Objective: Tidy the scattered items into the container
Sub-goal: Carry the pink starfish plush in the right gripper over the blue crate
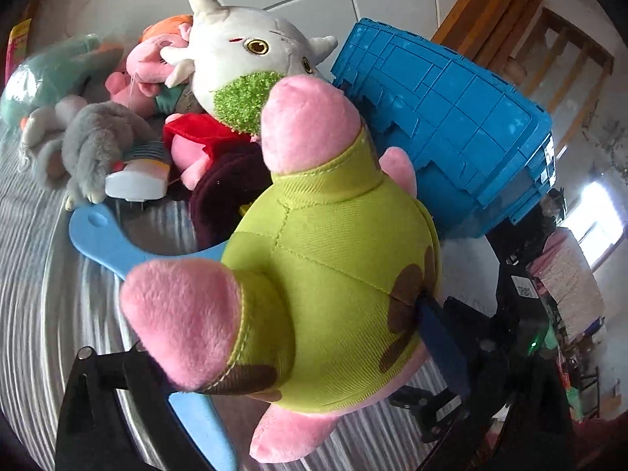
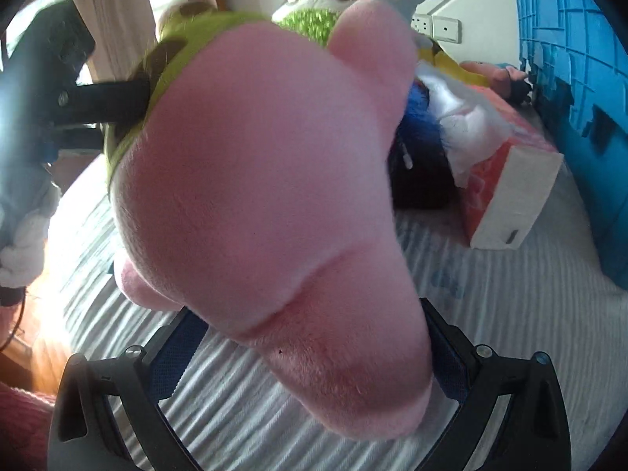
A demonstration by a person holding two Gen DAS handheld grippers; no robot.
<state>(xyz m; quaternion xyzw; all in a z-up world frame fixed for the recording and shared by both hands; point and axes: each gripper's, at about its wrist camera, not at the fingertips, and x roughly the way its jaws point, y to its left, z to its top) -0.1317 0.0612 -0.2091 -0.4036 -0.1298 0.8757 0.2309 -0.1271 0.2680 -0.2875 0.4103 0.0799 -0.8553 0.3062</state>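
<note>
A pink plush in green shorts with brown spots (image 1: 333, 282) fills both views; it also shows in the right wrist view (image 2: 267, 180). My left gripper (image 1: 298, 357) is shut on its green shorts. My right gripper (image 2: 310, 353) is shut on its pink body, with the pads mostly hidden by the plush. Both hold it above the striped bed. The blue crate (image 1: 463, 117) stands tilted just behind the plush; it also shows at the right edge of the right wrist view (image 2: 569, 78).
A pile of plush toys lies by the crate: a white horned one with a green muzzle (image 1: 243, 66), a grey one (image 1: 98, 145), pink ones (image 1: 145, 70). A blue plastic handle (image 1: 114, 243) lies on the sheet. A tissue box (image 2: 510, 188) lies near the crate.
</note>
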